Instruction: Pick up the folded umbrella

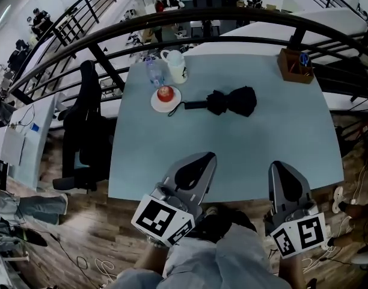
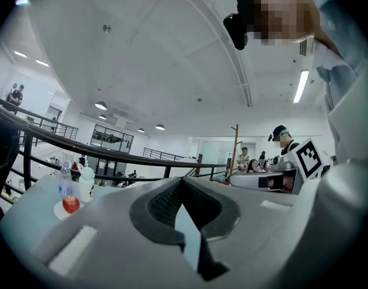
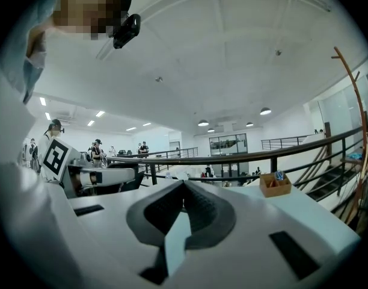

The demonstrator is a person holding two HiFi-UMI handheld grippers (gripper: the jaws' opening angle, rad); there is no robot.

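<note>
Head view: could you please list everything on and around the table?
table: one, pale blue, centre
folded umbrella: one, black, mid-table
plate: one, white, left of umbrella
apple: one, red, on plate
jug: one, white, behind plate
bottle: one, clear, beside jug
wooden box: one, brown, far right corner
chair: one, black, left of table
railing: one, black, beyond table
left gripper: one, grey, near edge, fingers shut
right gripper: one, grey, near edge, fingers shut

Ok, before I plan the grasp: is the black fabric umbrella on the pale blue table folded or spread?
Folded: the black fabric umbrella lies flat as a compact bundle, canopy gathered, handle toward the white plate.
</note>
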